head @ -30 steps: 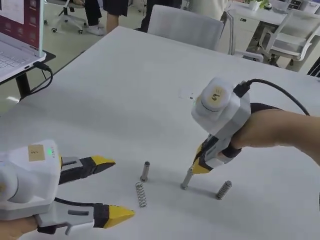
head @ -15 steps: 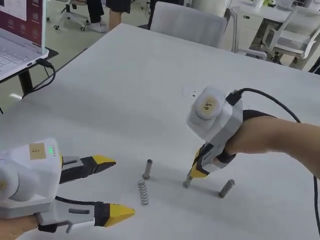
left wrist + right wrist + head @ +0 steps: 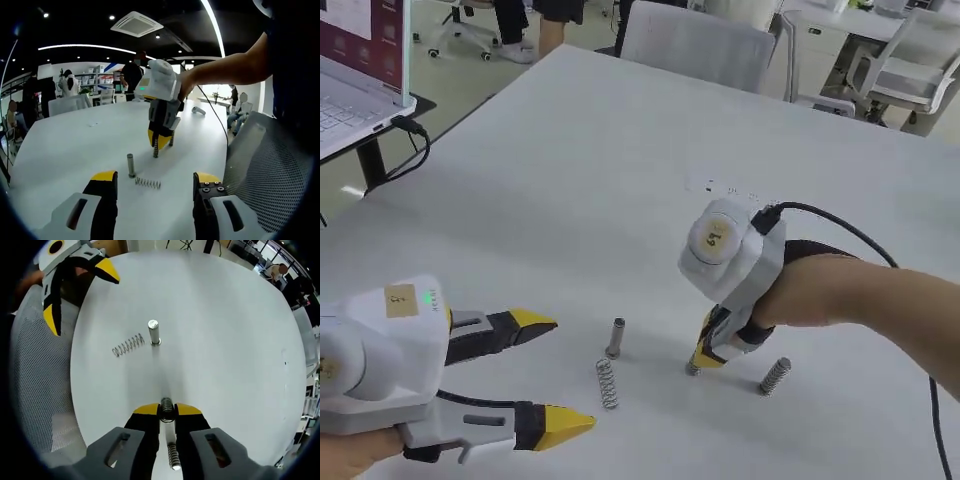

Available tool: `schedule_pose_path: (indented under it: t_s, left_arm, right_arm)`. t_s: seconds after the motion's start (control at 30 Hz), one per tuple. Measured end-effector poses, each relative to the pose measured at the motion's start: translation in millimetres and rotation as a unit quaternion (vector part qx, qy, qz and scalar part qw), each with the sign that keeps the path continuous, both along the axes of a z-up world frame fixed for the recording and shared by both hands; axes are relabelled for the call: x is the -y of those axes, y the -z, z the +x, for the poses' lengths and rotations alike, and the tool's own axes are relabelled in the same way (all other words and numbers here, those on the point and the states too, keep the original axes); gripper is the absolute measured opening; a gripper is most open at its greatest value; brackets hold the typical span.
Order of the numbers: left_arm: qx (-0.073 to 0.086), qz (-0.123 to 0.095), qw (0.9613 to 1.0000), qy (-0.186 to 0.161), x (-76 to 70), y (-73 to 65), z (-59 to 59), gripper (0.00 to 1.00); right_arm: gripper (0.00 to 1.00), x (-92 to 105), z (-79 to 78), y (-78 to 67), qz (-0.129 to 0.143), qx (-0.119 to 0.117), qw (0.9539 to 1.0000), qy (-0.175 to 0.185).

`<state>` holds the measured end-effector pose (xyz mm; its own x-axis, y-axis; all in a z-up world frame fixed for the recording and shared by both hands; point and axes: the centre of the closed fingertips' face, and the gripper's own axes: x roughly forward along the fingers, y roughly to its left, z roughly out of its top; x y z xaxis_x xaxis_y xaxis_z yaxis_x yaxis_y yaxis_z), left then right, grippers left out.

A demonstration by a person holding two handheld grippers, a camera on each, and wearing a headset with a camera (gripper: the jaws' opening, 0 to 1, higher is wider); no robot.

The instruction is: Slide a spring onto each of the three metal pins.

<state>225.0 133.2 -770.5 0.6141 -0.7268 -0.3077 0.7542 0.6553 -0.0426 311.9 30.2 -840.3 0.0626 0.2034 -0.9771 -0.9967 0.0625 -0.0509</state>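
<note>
My right gripper [image 3: 705,357] [image 3: 167,409] is shut on a spring [image 3: 167,410] held upright, its lower end at the table [image 3: 692,369]. In the left gripper view the right gripper [image 3: 160,137] points down, with the spring [image 3: 155,149] below its tips. I cannot tell whether a pin is inside the spring. A bare metal pin [image 3: 616,338] [image 3: 131,165] [image 3: 153,332] stands upright to the left. A loose spring [image 3: 607,384] [image 3: 148,182] [image 3: 128,345] lies beside it. Another spring [image 3: 775,376] [image 3: 172,455] lies to the right. My left gripper [image 3: 563,373] [image 3: 156,177] hovers open near the front edge.
The white table [image 3: 570,180] is bare towards the back. A laptop [image 3: 360,60] with a cable [image 3: 415,140] sits off the table's left side. Office chairs [image 3: 690,45] stand at the far edge. A mesh chair back [image 3: 265,160] is close behind the table.
My right gripper has sunk lower and a little left along the upright spring, so less of it shows below the tips. The left gripper has stayed open in place.
</note>
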Motion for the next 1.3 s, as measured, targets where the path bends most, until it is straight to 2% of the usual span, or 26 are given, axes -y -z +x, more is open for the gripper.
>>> schedule_pose_path:
  t_s: [0.47,0.57,0.67,1.0,1.17,1.3]
  left_arm:
    - [0.001,-0.003,1.0000,-0.003,-1.6,-0.3,0.2,0.56]
    - [0.000,-0.003,1.0000,-0.003,-1.7,0.2,-0.5,0.56]
    - [-0.001,-0.002,1.0000,-0.002,-1.7,1.0,-1.7,0.57]
    - [-0.005,-0.001,1.0000,0.000,1.3,4.1,-1.9,0.57]
    - [-0.006,0.001,1.0000,0.003,2.8,3.8,-1.5,0.57]
    - [-0.007,0.003,1.0000,0.004,3.0,3.6,-0.9,0.57]
  right_arm:
    - [0.10,1.7,-0.2,4.5,0.000,-0.002,1.0000,-0.001]
    - [0.14,-0.2,-1.5,3.9,0.009,-0.006,0.9999,0.006]
    - [0.16,0.9,0.3,2.9,0.011,0.002,0.9999,0.004]
    - [0.22,9.3,0.0,-2.8,0.035,0.004,0.9991,0.022]
    - [0.22,13.1,-1.7,-11.1,0.056,0.010,0.9978,0.034]
    - [0.21,17.9,-4.4,-13.3,0.060,0.016,0.9974,0.036]
